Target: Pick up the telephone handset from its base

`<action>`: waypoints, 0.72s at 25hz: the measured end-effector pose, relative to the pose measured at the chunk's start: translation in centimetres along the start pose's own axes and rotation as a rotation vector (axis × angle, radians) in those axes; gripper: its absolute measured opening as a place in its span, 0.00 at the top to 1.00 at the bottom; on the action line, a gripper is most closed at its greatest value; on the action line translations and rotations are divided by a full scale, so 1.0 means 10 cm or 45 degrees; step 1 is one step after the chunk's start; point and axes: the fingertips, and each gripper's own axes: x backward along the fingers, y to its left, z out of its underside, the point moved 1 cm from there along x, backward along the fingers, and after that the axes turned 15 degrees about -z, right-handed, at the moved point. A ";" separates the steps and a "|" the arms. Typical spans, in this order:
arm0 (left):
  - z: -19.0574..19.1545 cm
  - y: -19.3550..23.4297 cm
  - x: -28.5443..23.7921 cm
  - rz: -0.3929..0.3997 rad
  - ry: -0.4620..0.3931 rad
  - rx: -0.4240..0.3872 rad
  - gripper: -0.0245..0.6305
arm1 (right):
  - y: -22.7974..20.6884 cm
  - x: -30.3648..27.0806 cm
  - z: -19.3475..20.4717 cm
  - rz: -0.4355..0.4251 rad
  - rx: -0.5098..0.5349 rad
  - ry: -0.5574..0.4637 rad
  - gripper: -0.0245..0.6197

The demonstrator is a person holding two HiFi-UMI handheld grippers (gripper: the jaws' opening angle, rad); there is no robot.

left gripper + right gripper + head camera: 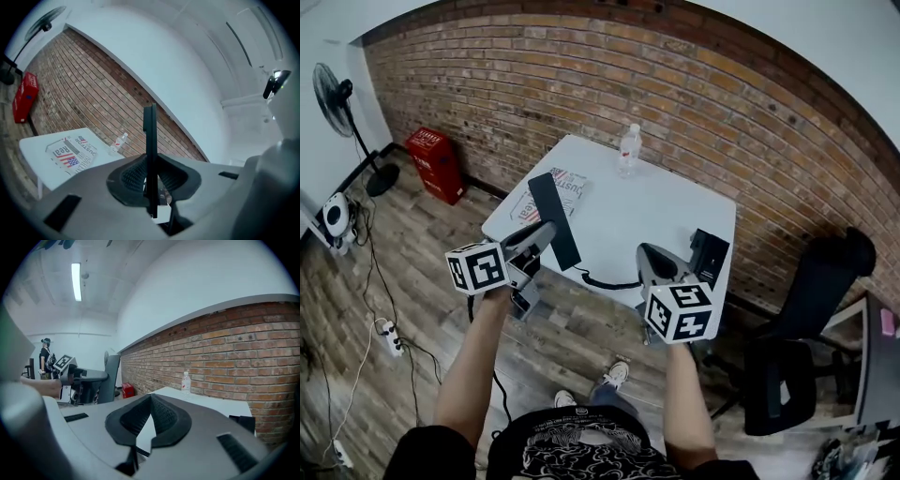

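My left gripper (546, 231) is shut on the black telephone handset (555, 220), which sticks up and away over the near left part of the white table (656, 202). In the left gripper view the handset (150, 136) stands edge-on, clamped between the pads. A black coiled cord (605, 282) runs from it towards the black base (710, 255) at the table's right edge. My right gripper (649, 255) hovers just left of the base, its jaws shut with nothing between them (150, 398). The right gripper view shows the handset (111, 376) at left and a corner of the base (243, 423).
A water bottle (628, 150) stands at the table's far edge, and a printed paper (564, 187) lies at its far left. A brick wall runs behind. A black office chair (806, 328) stands to the right; a red box (436, 164) and a fan (337, 103) to the left.
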 end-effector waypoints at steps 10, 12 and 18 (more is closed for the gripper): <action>-0.09 0.23 0.39 -0.259 -0.107 -0.179 0.85 | 0.20 -0.22 -0.09 -0.069 0.021 -0.028 0.96; -0.08 0.26 0.43 -0.301 -0.115 -0.196 0.85 | 0.22 -0.21 -0.09 -0.062 0.025 -0.035 0.96; -0.04 0.31 0.50 -0.439 -0.125 -0.313 0.85 | 0.22 -0.20 -0.11 -0.056 0.014 -0.042 0.96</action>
